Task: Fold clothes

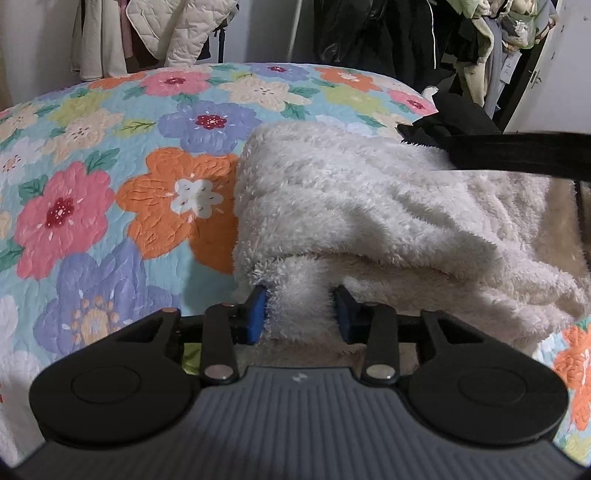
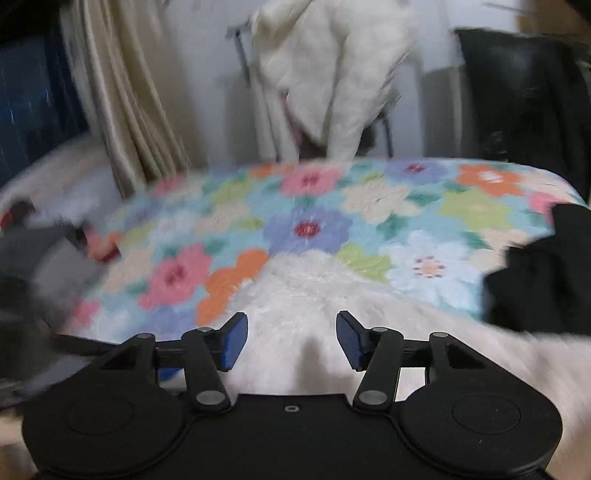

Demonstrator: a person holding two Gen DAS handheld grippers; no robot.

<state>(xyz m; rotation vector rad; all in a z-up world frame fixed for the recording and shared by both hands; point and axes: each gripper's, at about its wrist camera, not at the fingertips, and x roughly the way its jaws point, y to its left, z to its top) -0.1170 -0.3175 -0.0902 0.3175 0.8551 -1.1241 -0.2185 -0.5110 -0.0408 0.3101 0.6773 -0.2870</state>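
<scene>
A fluffy white fleece garment (image 1: 351,199) lies folded over on the floral quilt (image 1: 110,177), right of centre in the left wrist view. My left gripper (image 1: 301,312) is at its near edge, its blue pads (image 1: 258,310) pressed on a thick fold of fleece between them. In the blurred right wrist view the same fleece (image 2: 295,295) spreads below my right gripper (image 2: 291,339). That gripper stands open, with pads (image 2: 236,339) wide apart and nothing pinched between them.
A black garment (image 2: 535,273) lies on the quilt's right side, also seen as black cloth (image 1: 461,114). A dark bar (image 1: 517,155) crosses above the fleece. Coats hang on a rack (image 1: 369,33) behind the bed. A cream curtain (image 2: 122,110) hangs at left.
</scene>
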